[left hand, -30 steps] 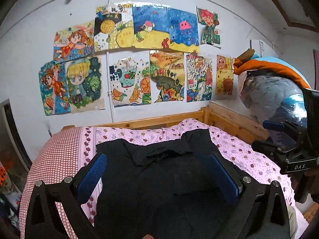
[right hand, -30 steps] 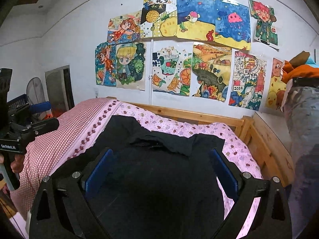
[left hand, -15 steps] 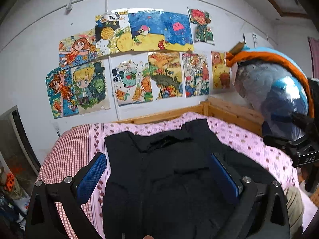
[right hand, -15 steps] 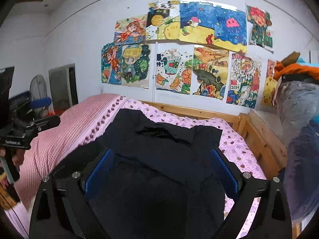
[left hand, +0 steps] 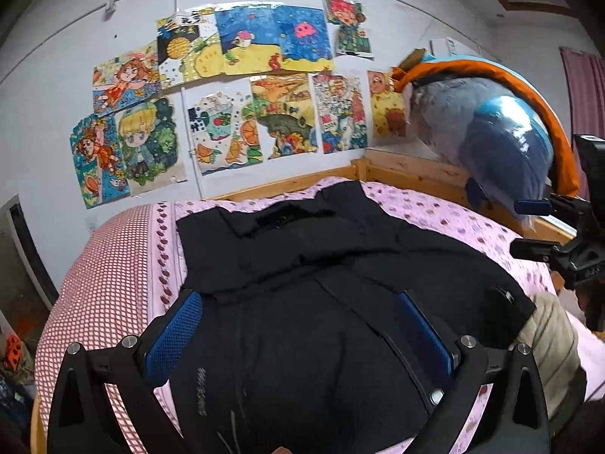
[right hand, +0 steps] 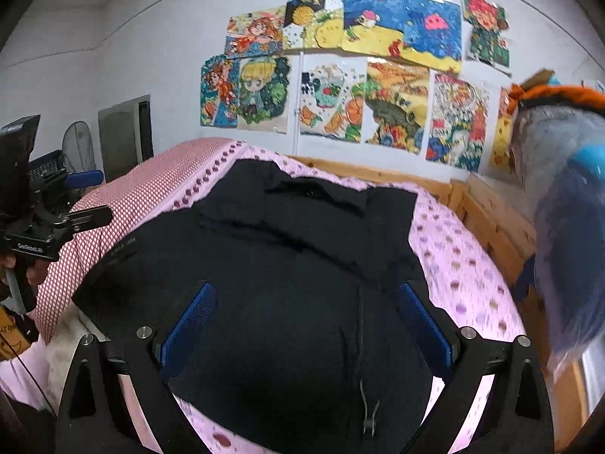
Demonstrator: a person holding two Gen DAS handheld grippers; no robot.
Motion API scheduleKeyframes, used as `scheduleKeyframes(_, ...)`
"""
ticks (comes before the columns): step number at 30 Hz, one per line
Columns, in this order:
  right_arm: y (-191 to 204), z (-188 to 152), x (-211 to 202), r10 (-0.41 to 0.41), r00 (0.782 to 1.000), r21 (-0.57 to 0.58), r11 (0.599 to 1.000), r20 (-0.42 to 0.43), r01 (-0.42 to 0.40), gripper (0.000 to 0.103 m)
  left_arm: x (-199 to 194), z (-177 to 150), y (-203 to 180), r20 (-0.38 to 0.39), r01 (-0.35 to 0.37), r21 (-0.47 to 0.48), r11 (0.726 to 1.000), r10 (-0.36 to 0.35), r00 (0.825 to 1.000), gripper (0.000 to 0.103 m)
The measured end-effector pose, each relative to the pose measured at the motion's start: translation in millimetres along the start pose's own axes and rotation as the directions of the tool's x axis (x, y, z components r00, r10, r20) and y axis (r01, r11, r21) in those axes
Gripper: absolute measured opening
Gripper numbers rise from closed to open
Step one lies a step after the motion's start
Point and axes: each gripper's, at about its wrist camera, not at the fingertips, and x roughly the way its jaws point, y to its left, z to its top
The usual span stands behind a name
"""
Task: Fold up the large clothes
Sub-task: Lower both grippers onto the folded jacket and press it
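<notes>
Black jacket (left hand: 302, 302) lay spread across the pink bed (left hand: 113, 272). Left hand-held gripper (left hand: 298, 333) and right hand-held gripper (right hand: 306, 325), both released and empty, had dropped closer over its hem, seemingly preparing a first fold.

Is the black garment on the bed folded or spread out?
Mostly spread: the black garment lies flat across the pink bedsheet, sleeves out, no neat fold.

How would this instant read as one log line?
stage: pre-grasp | left gripper: open, empty | right gripper: open, empty | black jacket: spread on pink bed, unfolded
</notes>
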Motion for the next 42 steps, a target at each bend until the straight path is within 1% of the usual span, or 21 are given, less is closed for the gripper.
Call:
scheduleKeyframes(5,-0.3,-24.6,-1.4,-0.040,0.999,-0.041,0.998,-0.028,0.039,0.096,-13.1,-20.2,-20.8,0.012,0.015,0.048,0.999,-0.015,1.000,0.103)
scheduleKeyframes(7,2.3,-34.8,-2.5,-0.039,0.998,-0.052,0.998,-0.045,0.036,0.096,-16.8,-29.3,-27.7,0.008,0.026,0.055,0.998,-0.026,1.000,0.103)
scheduleKeyframes(9,4.1,-45.5,-3.3,-0.018,0.998,-0.058,0.998,-0.061,0.014,0.096,-17.6,-39.2,-33.1,-0.011,0.026,0.058,0.998,-0.025,1.000,0.103)
scheduleKeyframes(12,11.7,-61.1,-5.4,0.027,0.997,-0.088,0.996,-0.078,-0.034,0.096,-14.1,-59.8,-39.9,-0.063,-0.014,0.086,0.996,0.020,0.998,0.103)
scheduleKeyframes(14,19.2,-73.2,-4.1,0.024,0.995,-0.128,0.991,-0.099,-0.037,0.096,-10.1,-76.0,-41.1,-0.110,-0.034,0.103,0.994,0.046,0.993,0.103)
scheduleKeyframes(17,30.4,-89.7,-0.6,0.007,0.991,-0.178,0.983,-0.133,-0.031,0.097,-7.9,-98.4,-39.2,-0.168,-0.050,0.083,0.995,0.064,0.984,0.103)
scheduleKeyframes(19,37.2,-99.5,1.7,-0.002,0.988,-0.193,0.981,-0.155,-0.028,0.098,-8.4,-110.2,-38.0,-0.180,-0.066,0.071,0.995,0.077,0.981,0.103)
scheduleKeyframes(20,39.2,-105.0,3.9,0.005,0.985,-0.188,0.981,-0.171,-0.038,0.099,-8.1,-116.0,-38.6,-0.185,-0.082,0.077,0.994,0.095,0.978,0.103)
scheduleKeyframes(22,39.7,-110.2,5.4,0.034,0.982,-0.159,0.985,-0.186,-0.064,0.099,-7.8,-123.4,-42.5,-0.183,-0.115,0.104,0.988,0.133,0.974,0.103)
scheduleKeyframes(23,39.9,-112.7,6.1,0.036,0.982,-0.145,0.987,-0.188,-0.064,0.099,-7.9,-127.5,-46.5,-0.177,-0.132,0.126,0.983,0.153,0.972,0.103)
scheduleKeyframes(26,37.2,-120.3,7.8,0.012,0.983,-0.097,0.995,-0.183,-0.030,0.099,-7.1,-135.0,-56.1,-0.166,-0.159,0.159,0.974,0.185,0.969,0.103)
scheduleKeyframes(29,34.9,-127.1,8.6,-0.027,0.983,-0.085,0.996,-0.183,0.012,0.099,-2.2,-140.7,-61.6,-0.171,-0.174,0.166,0.971,0.202,0.964,0.103)
scheduleKeyframes(30,34.1,-129.3,10.3,-0.034,0.982,-0.087,0.996,-0.187,0.018,0.099,0.1,-144.1,-64.0,-0.176,-0.184,0.169,0.968,0.214,0.961,0.103)
scheduleKeyframes(32,32.9,-131.9,12.9,-0.041,0.981,-0.092,0.995,-0.187,0.024,0.099,7.6,-149.6,-67.7,-0.192,-0.220,0.186,0.958,0.255,0.948,0.103)
scheduleKeyframes(34,32.2,-132.9,15.5,-0.051,0.981,-0.100,0.994,-0.186,0.033,0.099,12.2,-154.8,-74.2,-0.194,-0.263,0.226,0.938,0.308,0.932,0.103)
scheduleKeyframes(36,35.6,-134.6,18.4,-0.074,0.979,-0.117,0.992,-0.189,0.052,0.099,11.8,-156.8,-82.6,-0.178,-0.303,0.257,0.918,0.353,0.918,0.103)
scheduleKeyframes(38,41.2,-135.0,20.0,-0.116,0.976,-0.146,0.985,-0.182,0.090,0.099,8.5,-157.4,-88.5,-0.151,-0.331,0.276,0.902,0.380,0.912,0.103)
scheduleKeyframes(40,44.8,-132.7,18.8,-0.150,0.975,-0.168,0.978,-0.164,0.122,0.099,6.2,-157.7,-92.2,-0.122,-0.365,0.295,0.883,0.414,0.902,0.103)
scheduleKeyframes(41,46.1,-132.4,18.4,-0.167,0.974,-0.176,0.974,-0.156,0.139,0.099,6.8,-157.8,-94.1,-0.112,-0.388,0.308,0.869,0.438,0.892,0.103)
scheduleKeyframes(42,47.3,-131.1,17.8,-0.178,0.972,-0.178,0.972,-0.151,0.151,0.099,9.1,-157.3,-94.0,-0.110,-0.399,0.316,0.861,0.451,0.886,0.103)
